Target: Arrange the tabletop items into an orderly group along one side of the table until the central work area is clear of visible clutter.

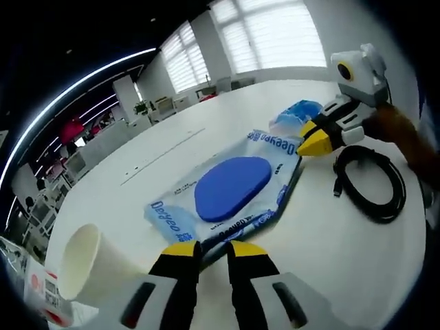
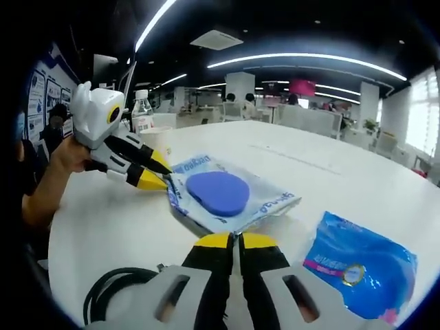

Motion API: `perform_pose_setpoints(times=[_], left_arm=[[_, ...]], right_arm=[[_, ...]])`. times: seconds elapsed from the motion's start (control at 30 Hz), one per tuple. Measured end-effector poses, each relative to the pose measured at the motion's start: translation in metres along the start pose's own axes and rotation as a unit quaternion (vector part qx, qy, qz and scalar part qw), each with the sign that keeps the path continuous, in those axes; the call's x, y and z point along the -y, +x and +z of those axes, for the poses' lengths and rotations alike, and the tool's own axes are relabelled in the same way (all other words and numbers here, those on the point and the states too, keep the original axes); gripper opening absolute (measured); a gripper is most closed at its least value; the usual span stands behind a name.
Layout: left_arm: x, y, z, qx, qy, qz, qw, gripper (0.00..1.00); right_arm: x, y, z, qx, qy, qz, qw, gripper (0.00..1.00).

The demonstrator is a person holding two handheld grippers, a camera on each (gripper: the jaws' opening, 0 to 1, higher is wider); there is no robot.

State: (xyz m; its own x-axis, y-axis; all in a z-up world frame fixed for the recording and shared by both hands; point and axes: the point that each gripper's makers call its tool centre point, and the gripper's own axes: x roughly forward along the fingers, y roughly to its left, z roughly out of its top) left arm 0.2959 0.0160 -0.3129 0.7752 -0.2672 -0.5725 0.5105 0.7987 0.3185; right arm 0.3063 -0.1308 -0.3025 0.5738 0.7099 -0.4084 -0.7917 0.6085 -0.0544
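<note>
White tabletop (image 1: 227,117) is carrying a flat wipes pack (image 1: 230,189), blue lid up. Left gripper view: our left gripper (image 1: 213,249) is clenching its near edge, long axis pointing away toward the right gripper (image 1: 306,143). Right gripper view: right gripper (image 2: 236,240) is pinching the opposite edge.

A white round table (image 1: 206,130) carries a wet-wipes pack (image 1: 230,189); around the pack lie a paper cup (image 1: 86,265), black coiled cable (image 1: 371,182) and blue packet (image 2: 361,265).
</note>
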Motion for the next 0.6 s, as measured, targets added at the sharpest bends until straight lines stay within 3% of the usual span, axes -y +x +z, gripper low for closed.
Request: perform_pose_setpoints(times=[0.2, 0.6], left_arm=[[-0.002, -0.002, 0.002, -0.004, 0.036, 0.018, 0.9992, 0.09], [0.006, -0.014, 0.009, 0.023, 0.04, 0.009, 0.9989, 0.04]], right_arm=[[0.0, -0.001, 0.001, 0.003, -0.001, 0.001, 1.0, 0.01], [0.004, -0.008, 0.009, 0.024, -0.015, -0.013, 0.9995, 0.0]])
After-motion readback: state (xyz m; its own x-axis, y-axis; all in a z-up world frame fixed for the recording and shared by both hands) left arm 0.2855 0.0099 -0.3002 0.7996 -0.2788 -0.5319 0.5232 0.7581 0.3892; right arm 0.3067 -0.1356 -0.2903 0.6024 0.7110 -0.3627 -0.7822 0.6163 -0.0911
